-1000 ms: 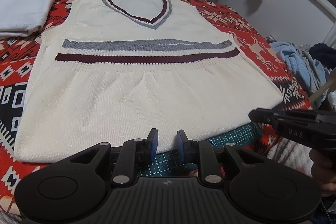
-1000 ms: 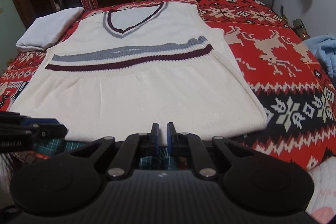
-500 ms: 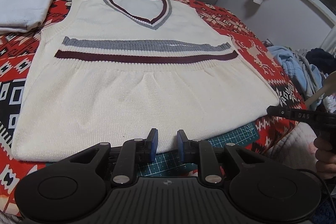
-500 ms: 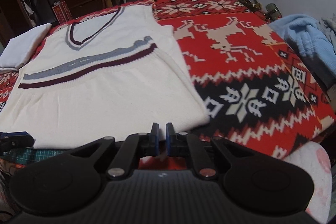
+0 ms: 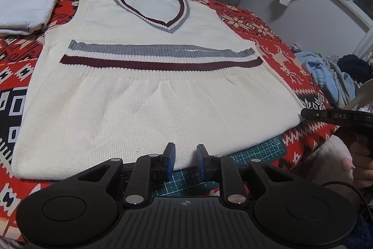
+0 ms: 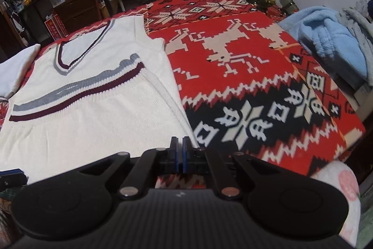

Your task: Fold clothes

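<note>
Since the earlier frame the right gripper point(image 6: 179, 151) had slid sideways toward the right corner of the vest's near edge, so its camera now took in far more of the red patterned blanket point(image 6: 244, 76) and less of the cream knit. The left gripper point(image 5: 185, 161) had kept its place.

The cream vest point(image 5: 149, 104) lay flat on the blanket, neckline away from the person, its striped hem already folded up across the chest. To its left sat a folded white garment point(image 5: 28, 8). A strip of green cutting mat point(image 5: 258, 151) showed under the near edge.

The left gripper hung low over the middle of that near edge, its blue pads a narrow gap apart with nothing between them. Whether it brushed the knit could not be told. The right gripper's pads were pressed almost together and empty, poised above the corner.

The likely trouble: closed jaws would only push the corner and rumple it instead of taking it. A pinch could also catch just the top layer of the doubled knit, or drag the blanket along, skewing the fold.
</note>
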The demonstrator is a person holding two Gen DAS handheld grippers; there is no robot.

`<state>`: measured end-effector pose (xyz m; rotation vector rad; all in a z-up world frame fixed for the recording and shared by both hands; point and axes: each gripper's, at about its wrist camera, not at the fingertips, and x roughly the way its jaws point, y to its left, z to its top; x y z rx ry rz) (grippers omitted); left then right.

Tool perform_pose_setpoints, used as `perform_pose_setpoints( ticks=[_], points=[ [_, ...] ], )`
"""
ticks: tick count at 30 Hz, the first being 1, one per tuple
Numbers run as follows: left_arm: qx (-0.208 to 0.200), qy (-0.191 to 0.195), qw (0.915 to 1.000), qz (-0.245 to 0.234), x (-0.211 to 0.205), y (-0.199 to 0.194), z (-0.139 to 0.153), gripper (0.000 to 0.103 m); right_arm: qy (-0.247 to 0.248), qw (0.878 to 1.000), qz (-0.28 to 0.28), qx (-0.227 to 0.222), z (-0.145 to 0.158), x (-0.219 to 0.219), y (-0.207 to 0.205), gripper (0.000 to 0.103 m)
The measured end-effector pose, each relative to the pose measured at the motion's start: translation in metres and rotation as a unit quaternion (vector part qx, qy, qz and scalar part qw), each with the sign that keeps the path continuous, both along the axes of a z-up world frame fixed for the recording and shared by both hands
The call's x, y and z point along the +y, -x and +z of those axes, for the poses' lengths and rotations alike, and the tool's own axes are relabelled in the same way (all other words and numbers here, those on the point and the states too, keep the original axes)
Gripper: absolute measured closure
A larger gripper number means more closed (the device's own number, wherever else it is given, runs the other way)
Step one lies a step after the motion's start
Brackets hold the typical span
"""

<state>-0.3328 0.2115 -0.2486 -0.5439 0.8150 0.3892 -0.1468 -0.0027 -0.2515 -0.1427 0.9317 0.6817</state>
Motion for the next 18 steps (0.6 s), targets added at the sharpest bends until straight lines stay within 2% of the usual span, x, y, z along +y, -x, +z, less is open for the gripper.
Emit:
perform_pose_setpoints(
  ticks=[6,10,15,18],
  points=[
    [0.000,0.000,1.0000,0.000,0.000,-0.001,0.000,0.083,-0.010,0.997,0.071,-0.017,0.013,0.027,0.035,0.097],
    [-0.002,0.004,1.0000,0.001,0.001,0.000,0.000,0.083,0.023,0.996,0.090,-0.018,-0.003,0.045,0.049,0.097],
    [-0.002,0.003,1.0000,0.000,0.000,0.000,0.000,0.083,0.030,0.995,0.094,-0.019,0.000,0.037,0.055,0.097],
    [-0.002,0.001,1.0000,-0.001,0.000,0.000,0.000,0.083,0.021,0.993,0.110,-0.036,0.011,0.041,0.065,0.097]
  ],
)
